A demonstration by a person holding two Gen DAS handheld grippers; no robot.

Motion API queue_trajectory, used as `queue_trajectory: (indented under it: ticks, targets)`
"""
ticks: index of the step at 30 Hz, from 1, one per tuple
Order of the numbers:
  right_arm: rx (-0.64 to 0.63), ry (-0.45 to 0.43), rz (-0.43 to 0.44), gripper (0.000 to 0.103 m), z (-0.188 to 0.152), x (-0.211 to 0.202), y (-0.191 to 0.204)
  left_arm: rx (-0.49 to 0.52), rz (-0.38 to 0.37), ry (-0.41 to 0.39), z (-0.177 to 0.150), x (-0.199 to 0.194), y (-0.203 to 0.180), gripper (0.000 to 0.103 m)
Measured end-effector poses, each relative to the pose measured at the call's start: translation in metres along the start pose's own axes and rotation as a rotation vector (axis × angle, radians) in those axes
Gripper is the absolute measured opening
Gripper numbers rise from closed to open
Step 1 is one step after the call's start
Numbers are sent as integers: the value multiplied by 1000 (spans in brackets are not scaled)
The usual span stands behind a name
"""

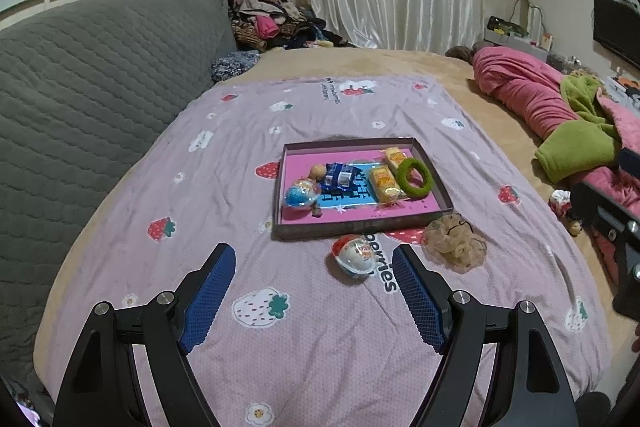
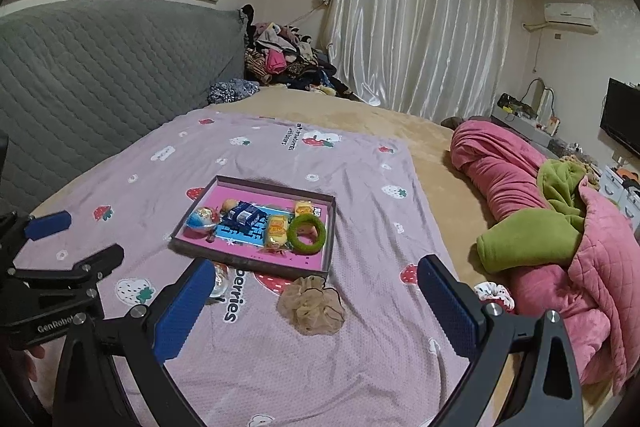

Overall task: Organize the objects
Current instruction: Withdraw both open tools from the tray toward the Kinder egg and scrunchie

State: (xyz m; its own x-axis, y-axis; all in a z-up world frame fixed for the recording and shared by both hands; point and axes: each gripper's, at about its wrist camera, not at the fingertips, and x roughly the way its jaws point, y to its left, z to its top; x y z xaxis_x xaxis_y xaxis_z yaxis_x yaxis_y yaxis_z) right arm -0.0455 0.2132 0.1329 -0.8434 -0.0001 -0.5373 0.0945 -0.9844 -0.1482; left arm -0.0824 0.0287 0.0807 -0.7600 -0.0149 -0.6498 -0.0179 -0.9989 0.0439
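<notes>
Blue-padded and spread wide, the left claw [image 1: 314, 255] hangs empty over the strawberry-print sheet [image 1: 140, 195] on the bed, angled down at a foil-wrapped egg [image 1: 354, 255] lying just near of the shallow box [image 1: 360, 225]. Right of the egg a beige scrunchie [image 1: 456, 241] sits loose beside the box's near right corner. The right claw [image 2: 316, 269] also stands apart with nothing between its pads, the scrunchie just ahead of it. Inside the box lie another foil egg [image 1: 301, 191], a blue packet [image 1: 340, 177], two yellow snack bars [image 1: 384, 183] and a green ring [image 1: 416, 177]. My worry is the egg: round and slick on soft bedding, it could roll or squirt away if one pad reaches it first. Pressing down may also pinch the sheet and drag the box
</notes>
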Motion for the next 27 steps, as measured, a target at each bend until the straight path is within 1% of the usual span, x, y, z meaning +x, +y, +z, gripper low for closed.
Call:
queue_trajectory:
  ticks: [8, 12, 27]
  targets:
    - [-10, 13, -12, 102, -5, 4, 0, -2, -17, 22, -8, 9, -2, 82]
    - [-2, 21, -11, 102, -11, 9, -2, -4, -19, 16, -11, 13, -4, 82]
    - [10, 88, -20, 102, -29, 38, -14, 26, -15, 84, -24, 45, -16, 82]
